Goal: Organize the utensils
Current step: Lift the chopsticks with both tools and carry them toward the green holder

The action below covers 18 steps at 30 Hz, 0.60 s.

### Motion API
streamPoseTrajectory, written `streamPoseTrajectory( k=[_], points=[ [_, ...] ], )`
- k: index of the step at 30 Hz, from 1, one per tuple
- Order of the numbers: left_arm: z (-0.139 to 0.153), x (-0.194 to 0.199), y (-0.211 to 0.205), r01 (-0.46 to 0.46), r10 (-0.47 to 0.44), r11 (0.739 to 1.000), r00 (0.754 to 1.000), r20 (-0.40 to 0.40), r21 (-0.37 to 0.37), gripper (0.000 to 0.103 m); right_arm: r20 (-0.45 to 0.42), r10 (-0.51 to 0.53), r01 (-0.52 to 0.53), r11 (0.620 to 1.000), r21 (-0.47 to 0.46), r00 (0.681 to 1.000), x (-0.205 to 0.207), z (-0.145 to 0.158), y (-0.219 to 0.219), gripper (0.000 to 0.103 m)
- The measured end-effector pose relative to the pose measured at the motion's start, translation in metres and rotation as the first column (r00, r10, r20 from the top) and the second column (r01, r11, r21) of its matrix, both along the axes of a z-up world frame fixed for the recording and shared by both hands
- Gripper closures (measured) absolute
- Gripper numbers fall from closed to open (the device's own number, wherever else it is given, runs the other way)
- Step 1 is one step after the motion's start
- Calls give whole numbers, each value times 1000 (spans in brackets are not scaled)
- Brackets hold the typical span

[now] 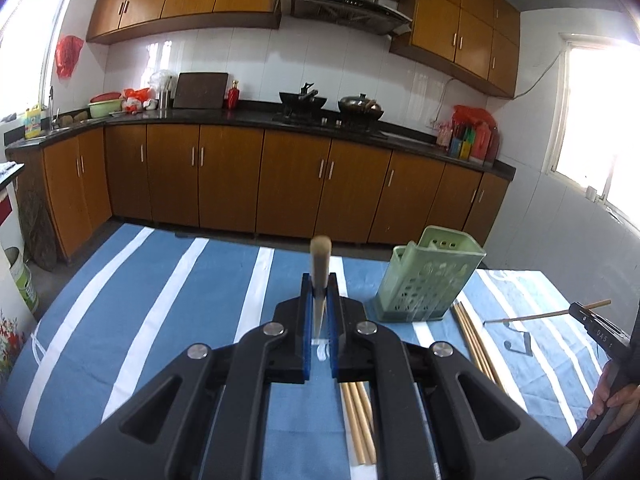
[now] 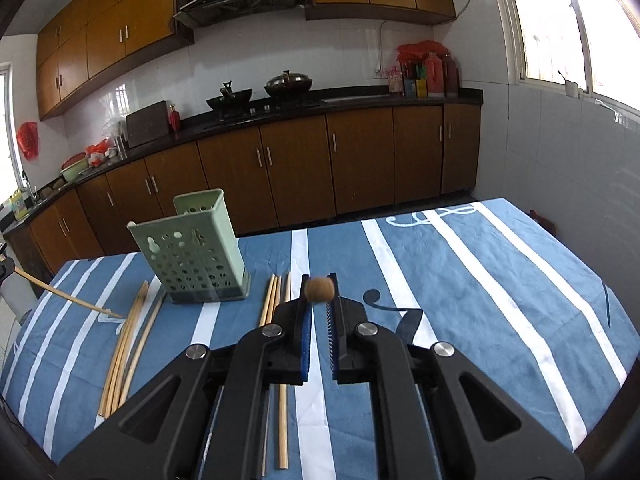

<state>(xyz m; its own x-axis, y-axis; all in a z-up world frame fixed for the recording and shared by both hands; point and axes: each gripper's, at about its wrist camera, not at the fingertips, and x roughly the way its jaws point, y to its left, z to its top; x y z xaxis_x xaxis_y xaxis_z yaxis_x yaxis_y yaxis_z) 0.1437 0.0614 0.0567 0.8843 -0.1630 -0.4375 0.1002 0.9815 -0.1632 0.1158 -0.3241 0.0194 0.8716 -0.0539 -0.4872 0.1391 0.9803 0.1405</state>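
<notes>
My left gripper is shut on one wooden chopstick that points straight ahead, above the table. My right gripper is shut on another chopstick, seen end-on. A pale green perforated utensil holder stands on the blue striped tablecloth, right of my left gripper; in the right wrist view the holder is ahead and to the left. Loose chopsticks lie beside the holder and under my grippers. The right gripper with its chopstick shows at the left view's right edge.
The table's far edge runs just behind the holder. Brown kitchen cabinets and a black counter with a wok and a lidded pot stand beyond the table. A white wall with a window is on the right.
</notes>
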Motion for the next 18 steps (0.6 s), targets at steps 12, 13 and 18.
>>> streamPoseTrajectory(
  k=[12,13,18],
  points=[
    [55,-1,-1,3,9,996,991,134,-86,95,138,3,-7,999,31,990,8,57,-7,96],
    [61,-1,-2,6,8,995,989,148,-95,95,166,7,-15,999,47,986,10,69,-8,96],
    [96,7,-22,37,-4,990,972,235,-134,95,282,46,-74,993,87,958,19,110,2,96]
  ],
)
